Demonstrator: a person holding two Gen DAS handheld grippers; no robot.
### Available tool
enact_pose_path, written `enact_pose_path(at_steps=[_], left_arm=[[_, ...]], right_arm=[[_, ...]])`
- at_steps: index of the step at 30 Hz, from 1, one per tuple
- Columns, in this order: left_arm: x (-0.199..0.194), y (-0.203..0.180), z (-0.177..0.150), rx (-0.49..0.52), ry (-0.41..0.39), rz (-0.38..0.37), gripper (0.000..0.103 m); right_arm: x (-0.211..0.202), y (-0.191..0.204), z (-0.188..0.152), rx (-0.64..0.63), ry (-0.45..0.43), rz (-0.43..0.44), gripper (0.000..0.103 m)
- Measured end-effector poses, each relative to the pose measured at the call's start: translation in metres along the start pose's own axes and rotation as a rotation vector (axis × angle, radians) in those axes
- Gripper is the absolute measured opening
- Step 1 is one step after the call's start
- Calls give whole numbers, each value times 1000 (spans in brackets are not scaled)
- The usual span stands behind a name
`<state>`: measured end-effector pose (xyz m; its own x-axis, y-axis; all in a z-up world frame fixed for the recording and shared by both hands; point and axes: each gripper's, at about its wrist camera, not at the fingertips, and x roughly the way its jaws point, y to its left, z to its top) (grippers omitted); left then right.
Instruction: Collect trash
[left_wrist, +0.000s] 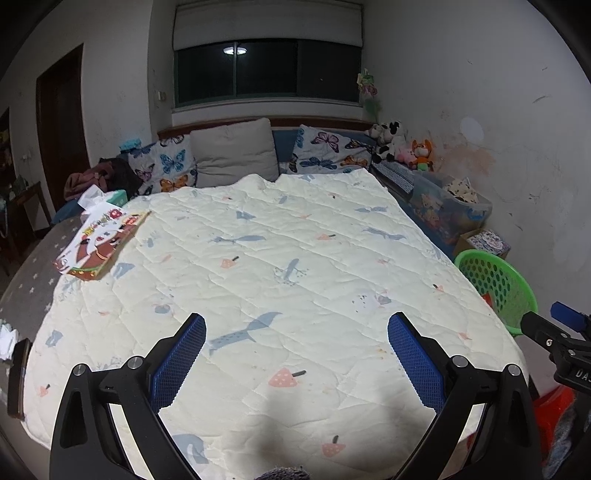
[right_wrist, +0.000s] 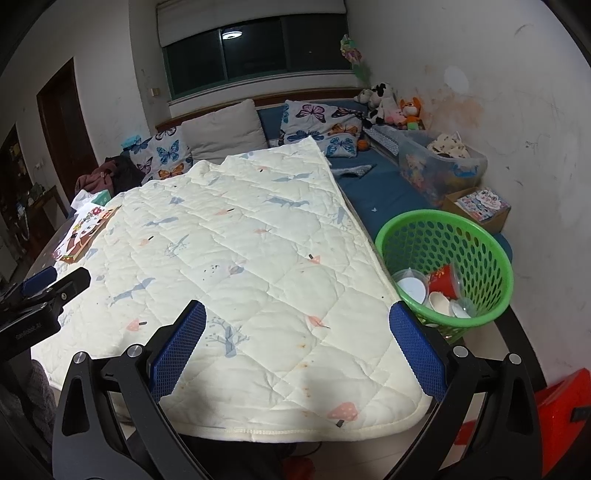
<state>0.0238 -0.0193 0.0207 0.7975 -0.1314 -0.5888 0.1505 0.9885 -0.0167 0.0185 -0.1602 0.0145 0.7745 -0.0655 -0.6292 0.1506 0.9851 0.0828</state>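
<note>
A green mesh basket (right_wrist: 476, 236) stands on the bed's right side, holding white cups, lids and a red cup (right_wrist: 443, 280); it also shows in the left wrist view (left_wrist: 495, 280). My left gripper (left_wrist: 295, 354) is open and empty above the cream quilt (left_wrist: 277, 258). My right gripper (right_wrist: 297, 347) is open and empty over the quilt's near right corner, left of the basket. Each gripper shows at the edge of the other's view, the right one (left_wrist: 554, 332) and the left one (right_wrist: 48, 291).
A picture book (left_wrist: 99, 243) and a tissue box (left_wrist: 114, 197) lie at the quilt's far left. Pillows (left_wrist: 232, 155), plush toys (left_wrist: 402, 146) and a clear storage bin (right_wrist: 439, 166) line the back and right. A red object (right_wrist: 557, 413) sits on the floor.
</note>
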Motion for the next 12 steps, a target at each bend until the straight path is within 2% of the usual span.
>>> enact_pose_path(at_steps=[12], left_arm=[[5, 4, 0, -17, 23, 13, 96]], right_arm=[[3, 2, 2, -4, 5, 5, 99]])
